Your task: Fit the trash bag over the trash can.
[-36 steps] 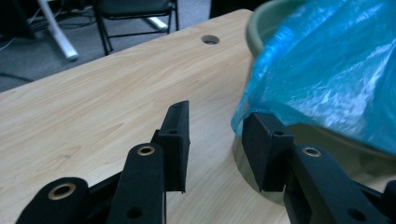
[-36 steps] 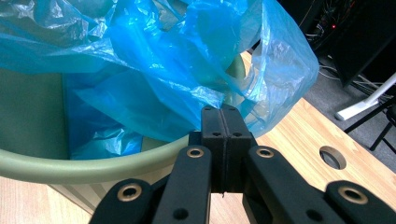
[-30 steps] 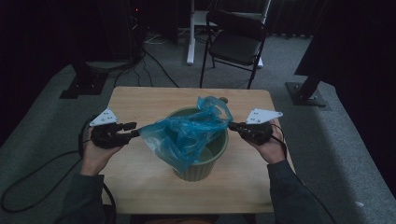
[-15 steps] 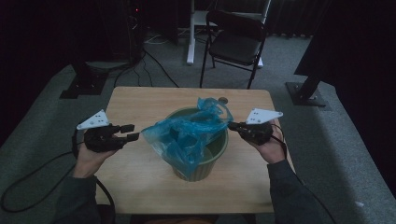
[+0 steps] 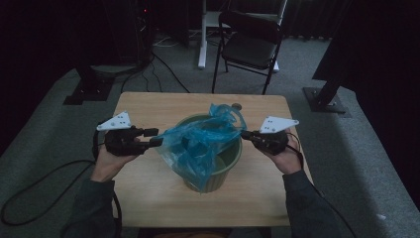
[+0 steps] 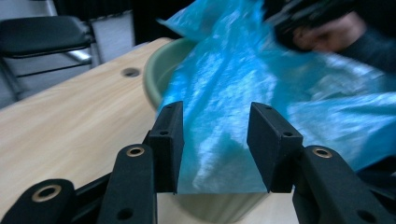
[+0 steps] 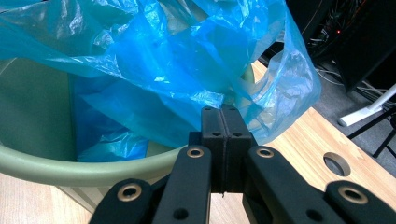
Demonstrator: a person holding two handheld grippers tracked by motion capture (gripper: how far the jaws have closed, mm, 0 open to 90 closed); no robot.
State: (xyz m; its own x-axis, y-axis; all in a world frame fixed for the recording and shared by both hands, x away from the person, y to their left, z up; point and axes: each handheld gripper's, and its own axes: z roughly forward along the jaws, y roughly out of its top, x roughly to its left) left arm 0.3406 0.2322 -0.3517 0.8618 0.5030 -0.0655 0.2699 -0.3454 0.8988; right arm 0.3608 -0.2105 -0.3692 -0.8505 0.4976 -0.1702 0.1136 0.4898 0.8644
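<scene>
One crinkled, translucent blue bag (image 5: pixel 200 144) sat half inside one green bin (image 5: pixel 229 166) on the desk (image 5: pixel 148 193). The left claw (image 5: pixel 154 137), just opening, stood spread around the bag's edge; the right claw (image 5: pixel 244 134) pinched its rim.

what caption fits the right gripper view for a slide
Right gripper, jaws shut on the edge of a blue plastic bag over a green bin on a wooden table.

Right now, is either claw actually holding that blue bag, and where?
The right gripper pinches the blue bag at its edge; the left gripper stands open around it.
</scene>
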